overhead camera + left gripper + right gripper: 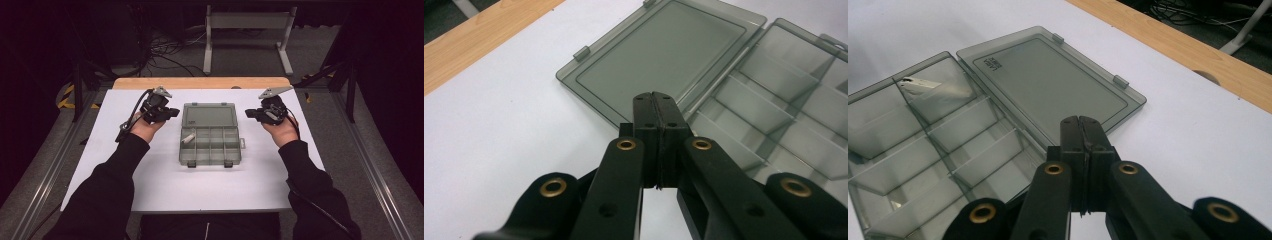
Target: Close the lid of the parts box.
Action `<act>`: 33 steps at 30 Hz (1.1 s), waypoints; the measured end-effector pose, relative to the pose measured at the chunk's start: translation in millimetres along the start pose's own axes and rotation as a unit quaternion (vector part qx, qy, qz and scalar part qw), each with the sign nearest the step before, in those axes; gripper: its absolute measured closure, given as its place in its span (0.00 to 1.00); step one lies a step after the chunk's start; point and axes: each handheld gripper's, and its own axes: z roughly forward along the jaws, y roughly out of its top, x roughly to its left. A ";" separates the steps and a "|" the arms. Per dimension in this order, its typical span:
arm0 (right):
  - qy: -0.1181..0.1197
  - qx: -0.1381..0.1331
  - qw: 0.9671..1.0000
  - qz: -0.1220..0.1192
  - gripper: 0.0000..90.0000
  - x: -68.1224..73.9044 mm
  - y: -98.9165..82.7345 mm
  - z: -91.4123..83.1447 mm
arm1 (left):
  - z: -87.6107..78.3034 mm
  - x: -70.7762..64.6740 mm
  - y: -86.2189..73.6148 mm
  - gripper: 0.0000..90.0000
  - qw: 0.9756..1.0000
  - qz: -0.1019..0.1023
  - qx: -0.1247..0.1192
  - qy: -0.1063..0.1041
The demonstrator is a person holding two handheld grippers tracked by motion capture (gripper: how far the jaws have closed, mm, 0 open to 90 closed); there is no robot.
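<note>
Smoke-grey transparent plastic compartment box [210, 140] lies open near the middle of the white table sheet [165, 190], its flat lid [209, 115] folded back on the far side and lying flat on the sheet. Tray is split by thin dividers into several compartments. One small white oblong piece [188, 138] lies in a compartment on the left side of the tray, next to the lid hinge; what it is cannot be made out.

Left gripper [175, 112]: held just left of the lid, jaws pressed fully together with nothing between them. In the left gripper view its tips [655, 100] point across the near corner of the lid.

Right gripper [248, 114]: held just right of the lid, jaws likewise closed tight and empty. Neither gripper touches the box.

Bare wooden table edge [200, 82] shows beyond the sheet.
</note>
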 end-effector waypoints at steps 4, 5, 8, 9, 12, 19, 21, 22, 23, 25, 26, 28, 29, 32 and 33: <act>-0.002 0.008 1.000 -0.003 1.00 -3.5 2.5 7.1 | 5.8 7.6 0.0 1.00 1.000 -0.011 -0.004 -0.001; -0.002 0.009 1.000 -0.005 1.00 -4.1 3.0 8.8 | 6.7 8.9 0.1 1.00 1.000 -0.014 -0.004 0.003; 0.001 0.012 1.000 -0.007 1.00 -5.6 3.9 12.1 | 8.4 11.3 0.6 1.00 1.000 -0.016 -0.005 0.005; 0.000 0.014 1.000 -0.006 1.00 -6.0 4.4 13.8 | 9.5 12.4 0.9 1.00 1.000 -0.017 -0.006 0.005; 0.000 0.019 1.000 -0.004 1.00 -9.3 6.0 19.0 | 11.5 14.6 2.1 1.00 1.000 -0.020 -0.006 0.011; -0.005 0.032 0.999 0.008 1.00 -16.9 5.7 26.8 | 21.6 17.5 -0.8 1.00 1.000 -0.023 -0.005 0.017; -0.005 0.036 0.999 0.012 1.00 -17.5 5.1 27.7 | 23.1 17.1 -1.3 1.00 1.000 -0.021 -0.005 0.019; -0.007 0.041 0.999 0.013 1.00 -19.4 3.1 30.2 | 24.7 16.3 -1.6 1.00 1.000 -0.019 -0.002 0.018; -0.007 0.041 0.999 0.013 1.00 -19.4 3.1 30.2 | 26.7 15.3 -2.0 1.00 1.000 -0.021 -0.003 0.018; -0.009 0.047 0.999 0.015 1.00 -21.0 0.8 33.1 | 30.1 14.1 -1.9 1.00 1.000 -0.017 0.003 0.019; -0.011 0.050 0.999 0.017 1.00 -21.7 -0.4 34.9 | 31.1 13.7 -2.0 1.00 1.000 -0.016 0.004 0.020; -0.011 0.055 0.998 0.015 1.00 -22.4 -2.0 37.5 | 33.6 14.0 -2.2 1.00 1.000 -0.016 0.008 0.020; -0.012 0.057 0.998 0.017 1.00 -22.3 -2.4 38.6 | 35.5 14.2 -2.6 1.00 1.000 -0.017 0.011 0.019; -0.014 0.068 0.997 0.017 1.00 -23.6 -5.4 44.8 | 41.1 15.4 -4.4 1.00 0.999 -0.022 0.018 0.020; -0.015 0.072 0.997 0.019 1.00 -24.1 -6.3 46.6 | 42.8 16.3 -4.9 1.00 0.999 -0.022 0.022 0.017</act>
